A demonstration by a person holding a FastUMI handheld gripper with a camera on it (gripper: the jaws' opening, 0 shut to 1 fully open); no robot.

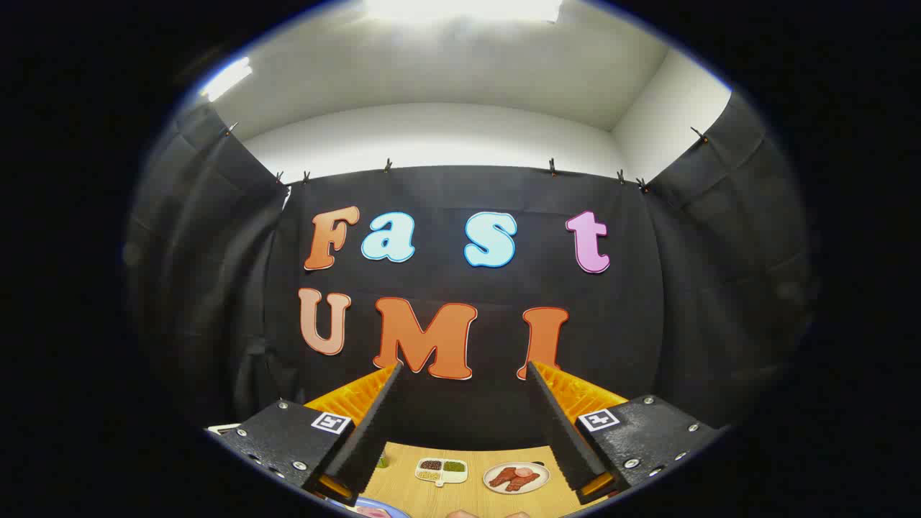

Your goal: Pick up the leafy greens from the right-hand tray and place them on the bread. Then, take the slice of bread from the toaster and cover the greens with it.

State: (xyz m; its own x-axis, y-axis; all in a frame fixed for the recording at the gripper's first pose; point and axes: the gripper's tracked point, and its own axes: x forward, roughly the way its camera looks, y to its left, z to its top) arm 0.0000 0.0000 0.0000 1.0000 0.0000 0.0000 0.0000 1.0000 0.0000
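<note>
My gripper is held high and points at the booth's back wall, its two fingers spread wide with nothing between them. Far below, between the fingers, lies a wooden table. A small white divided tray with dark and green fillings sits on it. To its right stands a round plate with reddish meat slices. By the left finger's base peeks the rim of a blue plate. At the table's near edge shows a sliver of something pale, too small to identify.
Black cloth walls close the booth at the back and on both sides. A white ceiling with bright lights is overhead. A white edge shows beside the left finger's mount.
</note>
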